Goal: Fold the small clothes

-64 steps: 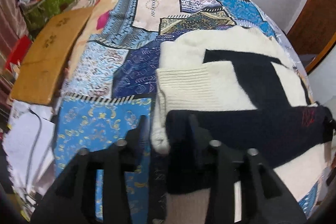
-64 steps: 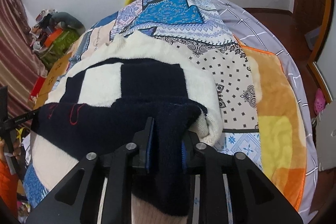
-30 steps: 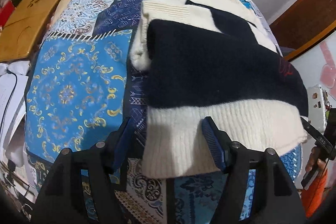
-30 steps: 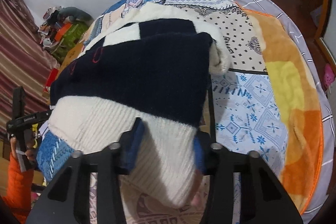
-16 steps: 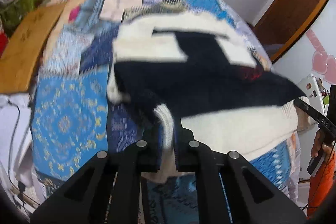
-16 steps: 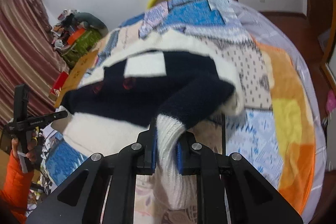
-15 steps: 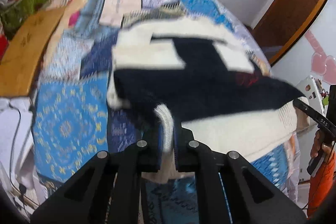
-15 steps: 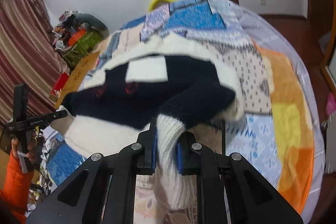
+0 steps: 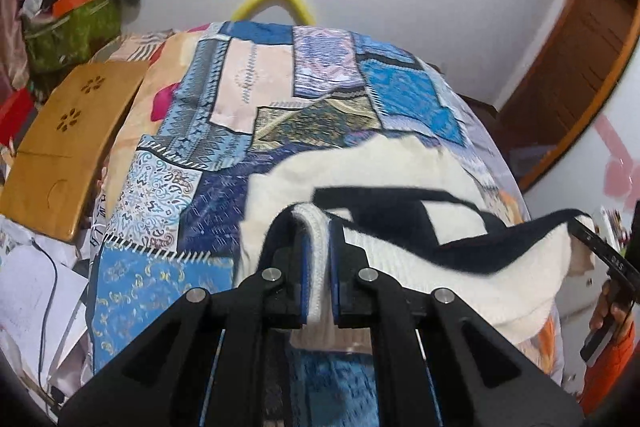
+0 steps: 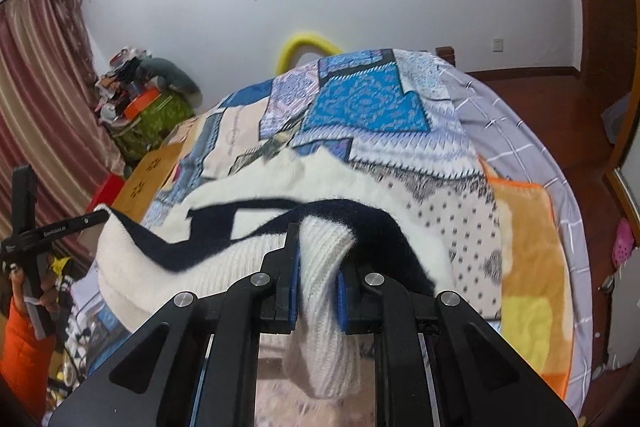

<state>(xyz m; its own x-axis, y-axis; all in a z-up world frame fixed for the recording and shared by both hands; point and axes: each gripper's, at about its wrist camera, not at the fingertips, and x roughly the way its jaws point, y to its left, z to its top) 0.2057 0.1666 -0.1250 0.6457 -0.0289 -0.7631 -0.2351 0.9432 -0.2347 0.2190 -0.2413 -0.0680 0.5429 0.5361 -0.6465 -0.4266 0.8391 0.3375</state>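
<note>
**Sweater hem pinched at both corners, raised off the bed**

Sweater (image 9: 400, 171) in cream and navy lies across the patchwork quilt (image 9: 224, 131), its far part resting on the bed while the near ribbed hem hangs lifted between our two tools. In the left wrist view we see the left gripper (image 9: 319, 267) at 6 o'clock, jaws pressed nearly together on a thin fold of cream ribbing. The hem stretches from there toward 3 o'clock, where the other tool's tip meets the cloth at the frame edge. In the right wrist view the right gripper (image 10: 318, 269) sits at 6 o'clock too, clamped tight on a thicker bunch of ribbed hem that spills down below the pads. The navy band drapes over this bunch and runs toward 9 o'clock. A yellow loop (image 10: 306, 45) peeks over the bed's far end at 12 o'clock. A wooden board (image 9: 68, 143) lies at 9 o'clock beside the quilt.
</note>
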